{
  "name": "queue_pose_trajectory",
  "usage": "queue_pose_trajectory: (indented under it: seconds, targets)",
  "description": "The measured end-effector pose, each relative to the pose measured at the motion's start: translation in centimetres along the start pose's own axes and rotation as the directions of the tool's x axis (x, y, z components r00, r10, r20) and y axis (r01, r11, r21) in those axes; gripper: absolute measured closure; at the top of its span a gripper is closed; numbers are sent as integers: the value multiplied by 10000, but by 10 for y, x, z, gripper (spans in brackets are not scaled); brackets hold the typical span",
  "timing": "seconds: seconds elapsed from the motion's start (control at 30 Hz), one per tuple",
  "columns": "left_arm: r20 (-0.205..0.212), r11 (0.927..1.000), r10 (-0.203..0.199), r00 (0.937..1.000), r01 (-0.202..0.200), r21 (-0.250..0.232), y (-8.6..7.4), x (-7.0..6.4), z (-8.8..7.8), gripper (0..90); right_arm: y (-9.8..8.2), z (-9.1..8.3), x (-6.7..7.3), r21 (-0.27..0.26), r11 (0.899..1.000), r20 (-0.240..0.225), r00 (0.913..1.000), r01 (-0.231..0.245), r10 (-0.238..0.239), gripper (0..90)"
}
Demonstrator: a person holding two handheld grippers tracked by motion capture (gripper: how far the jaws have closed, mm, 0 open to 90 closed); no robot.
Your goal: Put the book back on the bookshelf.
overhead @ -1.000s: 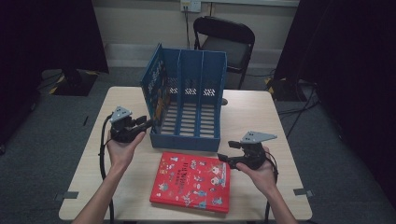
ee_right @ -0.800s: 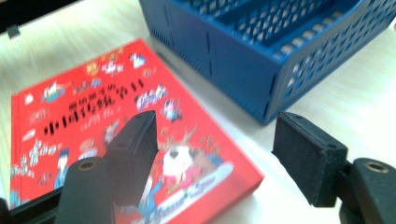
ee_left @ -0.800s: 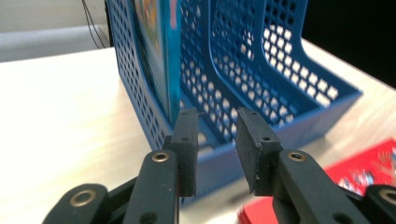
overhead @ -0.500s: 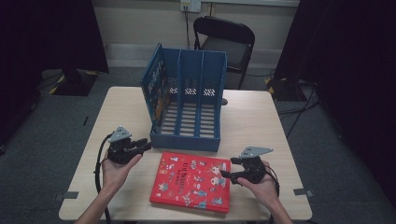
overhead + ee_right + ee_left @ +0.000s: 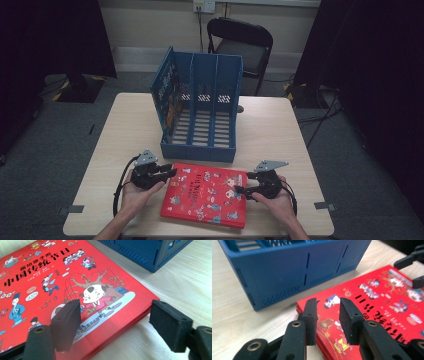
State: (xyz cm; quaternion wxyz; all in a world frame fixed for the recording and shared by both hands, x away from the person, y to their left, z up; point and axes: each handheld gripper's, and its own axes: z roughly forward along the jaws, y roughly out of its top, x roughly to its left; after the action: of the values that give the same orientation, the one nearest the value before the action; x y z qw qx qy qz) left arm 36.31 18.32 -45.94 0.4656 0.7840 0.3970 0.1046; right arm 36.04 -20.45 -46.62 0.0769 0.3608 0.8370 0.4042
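Your red book [image 5: 206, 195] lies flat on the surface [image 5: 280, 130], just in front of the blue file rack [image 5: 200, 107], near the front edge; its long axis runs left-right across you, so each short edge faces one claw.

Left claw [image 5: 170, 173] sits at the book's upper-left corner; in the left gripper view the jaws stand a narrow gap apart w/ the corner below and between them, pads not pressing on it; nothing held.

Right claw [image 5: 240, 190] is at the book's right short edge; its jaws have just been opening and stand wide. In the right gripper view one pad [image 5: 66, 321] hangs over the cover and the other [image 5: 171, 325] sits out past the edge over bare surface, so the edge lies between them but isn't gripped; nothing held.

The relation that counts, imo: the book lies inboard of both claws, between them, w/ both hands about equally near. The left is on a corner, the right is mid-edge; the right straddles the edge more squarely, so it looks better placed to pinch. The rack's open slots sit directly behind the book, so prob. the book has to be stood up on edge to go in.
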Motion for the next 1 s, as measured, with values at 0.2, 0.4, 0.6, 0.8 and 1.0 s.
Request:
queue_pose_trajectory:
  seconds: [0.2, 0.4, 0.6, 0.8, 1.0]
  targets:
    - [112, 9976, 216, 9997, -223, 661, -5, -7, 15, 665, 1, 3, -5, -143, 9999, 23, 10000, -97, 97, 230]
    - [-111, 9965, 542, 9985, -533, 651, -6, -10, 13, 572, 4, 8, -10, -181, 9996, -72, 9998, -212, 211, 228]
    - [12, 9979, 441, 9990, -441, 468, -10, -7, 10, 572, 7, 10, -7, -187, 9998, 99, 9999, 71, -69, 225]
    - [-374, 9929, -353, 9987, 393, 1122, -9, -2, 6, 547, 9, 9, -4, -43, 9997, 323, 9992, 228, -226, 233]
    - [-212, 9916, -420, 9989, 443, 1212, -8, -3, 6, 634, 8, 6, -2, 40, 9997, 330, 9991, 250, -251, 246]
